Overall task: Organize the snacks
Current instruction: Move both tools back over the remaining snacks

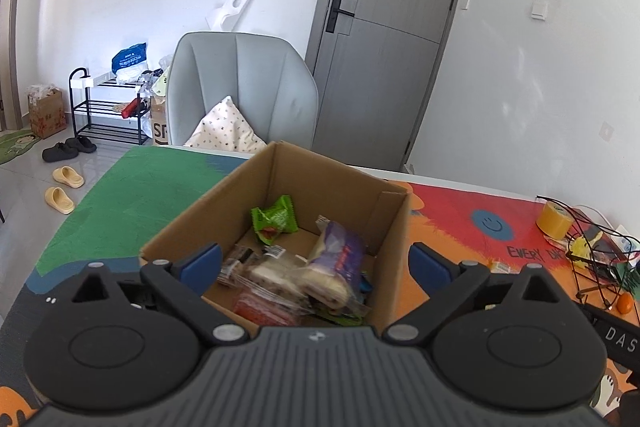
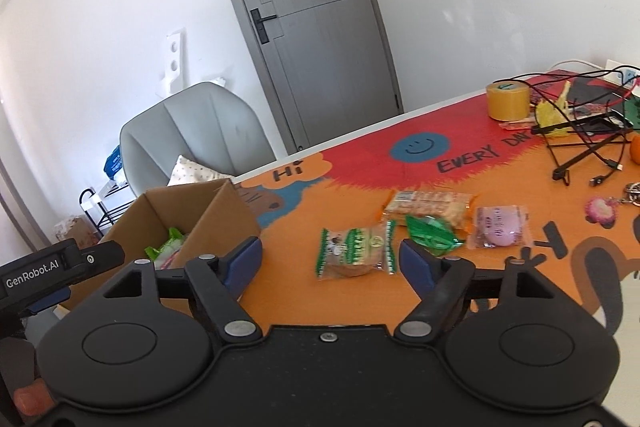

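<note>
1. Left gripper: jaws spread wide, nothing betw. them, over cardboard box.
2. Box contents: green packet at back; purple-wrapped bun, clear-wrapped snack, red packet toward front.
3. Right gripper: jaws spread wide, holding nothing, over orange mat.
4. On mat, right of box: green-edged cookie pack just ahead of gripper; green wrapper, cracker pack, pink pastry pack beyond.
5. Far corner: yellow tape roll, cables.
</note>
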`<act>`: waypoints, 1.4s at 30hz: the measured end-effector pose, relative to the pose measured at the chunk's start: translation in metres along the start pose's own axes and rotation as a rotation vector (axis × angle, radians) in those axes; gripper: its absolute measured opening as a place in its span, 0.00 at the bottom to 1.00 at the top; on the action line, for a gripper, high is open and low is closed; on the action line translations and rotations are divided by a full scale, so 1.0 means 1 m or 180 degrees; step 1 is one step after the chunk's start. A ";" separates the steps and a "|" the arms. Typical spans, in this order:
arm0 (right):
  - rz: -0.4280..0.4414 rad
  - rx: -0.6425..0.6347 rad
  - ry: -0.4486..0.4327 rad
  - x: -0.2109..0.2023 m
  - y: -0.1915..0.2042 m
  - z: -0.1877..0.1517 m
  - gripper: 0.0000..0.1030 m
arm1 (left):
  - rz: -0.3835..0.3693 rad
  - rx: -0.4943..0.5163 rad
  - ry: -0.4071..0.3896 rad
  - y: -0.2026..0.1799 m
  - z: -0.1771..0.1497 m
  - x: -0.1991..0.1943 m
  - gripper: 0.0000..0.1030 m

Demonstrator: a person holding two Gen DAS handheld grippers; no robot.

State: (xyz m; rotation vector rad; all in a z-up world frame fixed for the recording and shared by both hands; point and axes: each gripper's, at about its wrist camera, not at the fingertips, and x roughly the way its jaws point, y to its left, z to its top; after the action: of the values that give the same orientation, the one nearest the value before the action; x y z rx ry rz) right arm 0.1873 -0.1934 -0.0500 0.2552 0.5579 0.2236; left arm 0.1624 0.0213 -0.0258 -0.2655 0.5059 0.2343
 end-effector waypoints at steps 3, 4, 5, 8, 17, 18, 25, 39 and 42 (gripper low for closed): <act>-0.0037 0.0036 -0.0009 -0.003 -0.012 0.000 0.77 | -0.0036 0.0033 0.0010 -0.009 -0.002 0.000 0.96; -0.0050 0.0048 -0.0015 -0.004 -0.015 0.000 0.78 | -0.0049 0.0050 0.0013 -0.013 -0.003 0.000 0.96; -0.0064 0.0065 -0.0021 -0.006 -0.019 0.000 0.79 | -0.0060 0.0067 0.0016 -0.017 -0.003 0.000 0.96; -0.0102 0.0122 -0.0032 -0.009 -0.032 -0.001 0.80 | -0.0101 0.0124 0.0024 -0.029 -0.007 0.000 0.96; -0.0192 0.0270 -0.0047 -0.013 -0.071 -0.003 0.80 | -0.0189 0.0245 0.0040 -0.061 -0.016 0.004 0.96; -0.0201 0.0283 -0.0046 -0.013 -0.076 -0.003 0.80 | -0.0203 0.0261 0.0053 -0.065 -0.017 0.004 0.96; -0.0252 0.0386 -0.0040 -0.010 -0.101 -0.004 0.80 | -0.0302 0.0388 0.0088 -0.091 -0.024 0.011 0.96; -0.0297 0.0487 0.0078 0.019 -0.124 0.003 0.75 | -0.0270 0.0428 0.0307 -0.121 -0.029 0.054 0.96; -0.0319 0.0502 0.0121 0.028 -0.127 0.005 0.74 | -0.0256 0.0457 0.0377 -0.126 -0.030 0.066 0.96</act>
State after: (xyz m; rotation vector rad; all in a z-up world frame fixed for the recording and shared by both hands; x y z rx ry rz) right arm 0.2311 -0.3065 -0.0976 0.3753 0.6253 0.0873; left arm 0.2408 -0.0965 -0.0603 -0.1598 0.6250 0.1036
